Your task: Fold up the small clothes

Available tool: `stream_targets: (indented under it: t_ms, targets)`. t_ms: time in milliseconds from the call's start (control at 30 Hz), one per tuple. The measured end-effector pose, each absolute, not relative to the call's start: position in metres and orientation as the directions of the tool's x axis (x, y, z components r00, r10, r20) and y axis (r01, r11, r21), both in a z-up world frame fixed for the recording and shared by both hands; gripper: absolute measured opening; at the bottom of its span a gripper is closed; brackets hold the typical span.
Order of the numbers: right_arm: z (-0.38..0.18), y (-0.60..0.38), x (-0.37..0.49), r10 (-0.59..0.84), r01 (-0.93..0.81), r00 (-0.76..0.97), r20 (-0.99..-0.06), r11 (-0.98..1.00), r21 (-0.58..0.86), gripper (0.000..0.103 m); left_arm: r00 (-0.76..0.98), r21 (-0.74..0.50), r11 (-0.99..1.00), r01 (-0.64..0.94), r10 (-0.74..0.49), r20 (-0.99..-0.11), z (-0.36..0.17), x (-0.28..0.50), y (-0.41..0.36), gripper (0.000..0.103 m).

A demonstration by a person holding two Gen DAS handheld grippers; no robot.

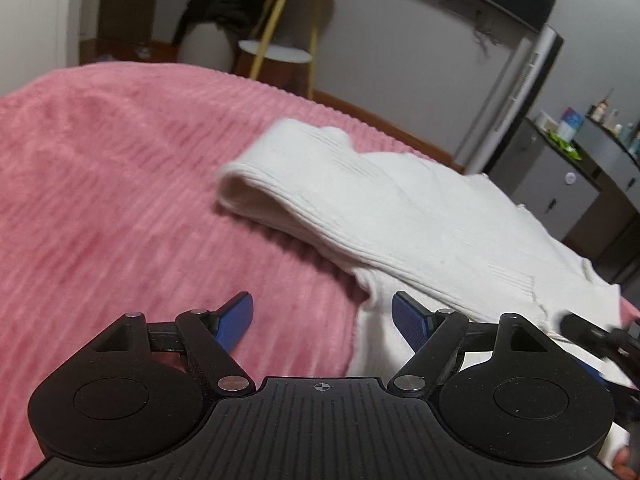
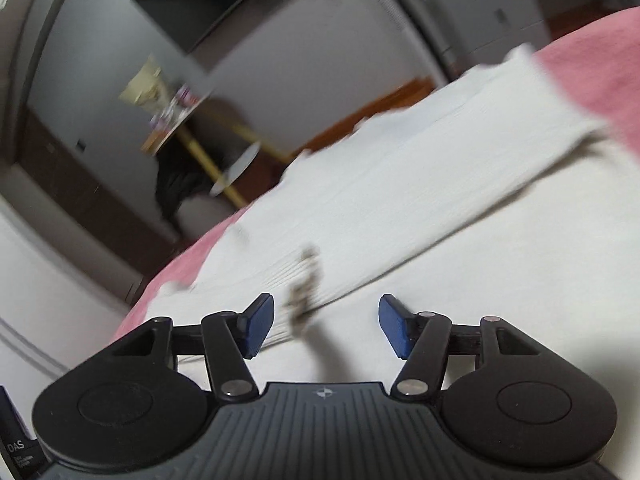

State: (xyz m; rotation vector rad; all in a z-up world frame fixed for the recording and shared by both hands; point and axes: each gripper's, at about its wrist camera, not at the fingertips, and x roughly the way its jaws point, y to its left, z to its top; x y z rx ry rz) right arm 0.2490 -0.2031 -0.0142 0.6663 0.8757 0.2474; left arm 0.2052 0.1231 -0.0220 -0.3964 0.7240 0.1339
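Note:
A white knitted garment (image 1: 400, 216) lies on the pink ribbed blanket (image 1: 120, 184), with one part folded over on top; its cuffed end points left. My left gripper (image 1: 322, 316) is open and empty, low over the blanket at the garment's near left edge. My right gripper (image 2: 326, 328) is open and empty, just above the white garment (image 2: 400, 200), near a small dark trim piece (image 2: 304, 292) on the cloth. The right wrist view is blurred by motion. Part of the right gripper shows at the left wrist view's right edge (image 1: 600, 336).
The bed's far edge meets a wooden floor. Beyond it stand a round side table with yellow legs (image 1: 288, 20), dark clothes on a stool (image 1: 216, 4), a tall white unit (image 1: 516, 92) and grey cabinets (image 1: 560, 184).

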Motion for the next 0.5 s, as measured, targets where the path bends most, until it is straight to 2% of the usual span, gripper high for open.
stream_targets:
  t_ms: [133,167,200,233,267,367,500]
  targets:
    - [-0.024,-0.179,0.271,0.509,0.057,0.572,-0.643,0.758,0.65,0.059,0.754,-0.298,0.93,-0.217,-0.034,-0.656,-0.03,0.207,0.119,0.082]
    - [-0.026,-0.176,0.276,0.5,0.067,0.56,-0.66,0.768,0.637,0.048,0.754,-0.299,0.931,-0.21,-0.04,-0.655,-0.032,0.209,0.118,0.082]
    - [-0.027,-0.175,0.279,0.493,0.071,0.558,-0.668,0.773,0.63,0.027,0.757,-0.302,0.931,-0.205,-0.045,-0.652,-0.032,0.208,0.117,0.082]
    - [-0.026,-0.175,0.281,0.482,0.079,0.555,-0.678,0.781,0.619,0.013,0.76,-0.304,0.931,-0.201,-0.048,-0.648,-0.032,0.208,0.116,0.082]
    - [-0.025,-0.175,0.28,0.483,0.078,0.551,-0.681,0.783,0.618,0.006,0.763,-0.307,0.931,-0.197,-0.051,-0.644,-0.033,0.209,0.116,0.081]
    - [-0.008,-0.178,0.274,0.471,0.02,0.588,-0.658,0.805,0.593,0.006,0.765,-0.321,0.926,-0.199,-0.058,-0.642,-0.03,0.21,0.116,0.081]
    - [0.022,-0.191,0.266,0.38,-0.018,0.689,-0.617,0.86,0.51,0.006,0.765,-0.328,0.922,-0.207,-0.056,-0.642,-0.03,0.21,0.117,0.08]
